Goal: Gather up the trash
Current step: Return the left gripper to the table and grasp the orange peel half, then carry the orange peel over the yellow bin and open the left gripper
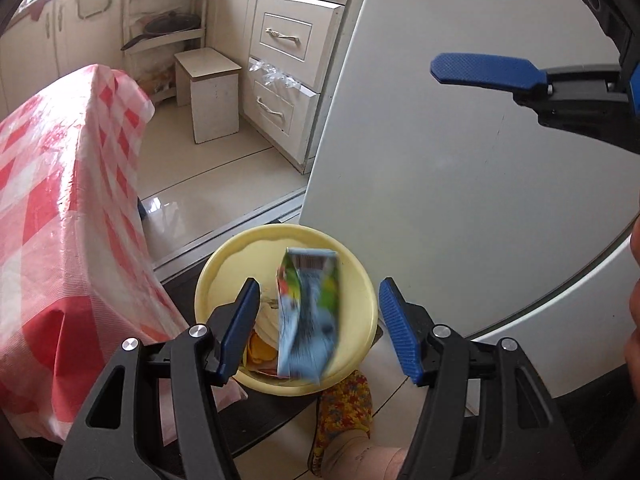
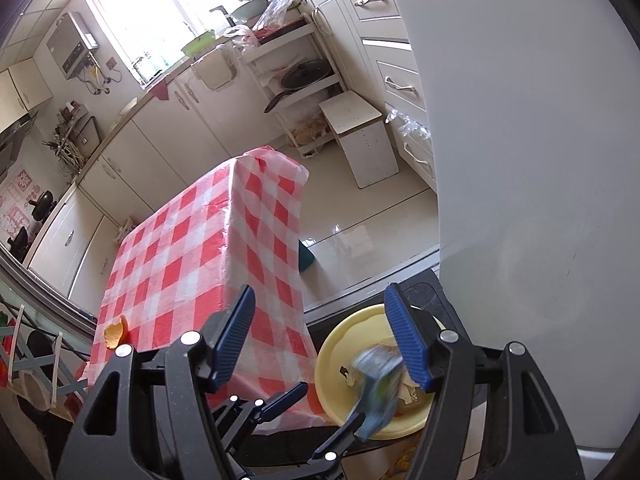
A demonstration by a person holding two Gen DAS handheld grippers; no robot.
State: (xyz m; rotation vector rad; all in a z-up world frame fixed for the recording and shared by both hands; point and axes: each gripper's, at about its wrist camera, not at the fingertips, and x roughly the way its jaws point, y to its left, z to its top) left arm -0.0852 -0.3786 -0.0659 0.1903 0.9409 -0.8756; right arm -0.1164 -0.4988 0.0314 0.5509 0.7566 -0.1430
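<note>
A yellow basin [image 1: 360, 288] stands on the floor beside the table and holds orange peel [image 1: 260, 350] and paper scraps. A light blue snack packet [image 1: 308, 316], blurred by motion, hangs in the air over it, and no pad presses on it. My left gripper [image 1: 319, 284] is open just above the basin, with the packet between its fingers but apart from them. My right gripper [image 2: 319, 292] is open higher up, with the basin [image 2: 340, 356] and packet [image 2: 376, 384] below its right finger. Its blue pad [image 1: 488, 70] shows at the upper right. An orange peel [image 2: 115, 334] lies on the table.
A table under a red and white checked cloth [image 2: 208, 248] stands left of the basin. A white appliance wall [image 1: 460, 160] rises to its right. A person's foot in a knitted slipper [image 1: 344, 404] is beside the basin. A white stool [image 2: 360, 136] and drawers [image 1: 284, 40] lie beyond.
</note>
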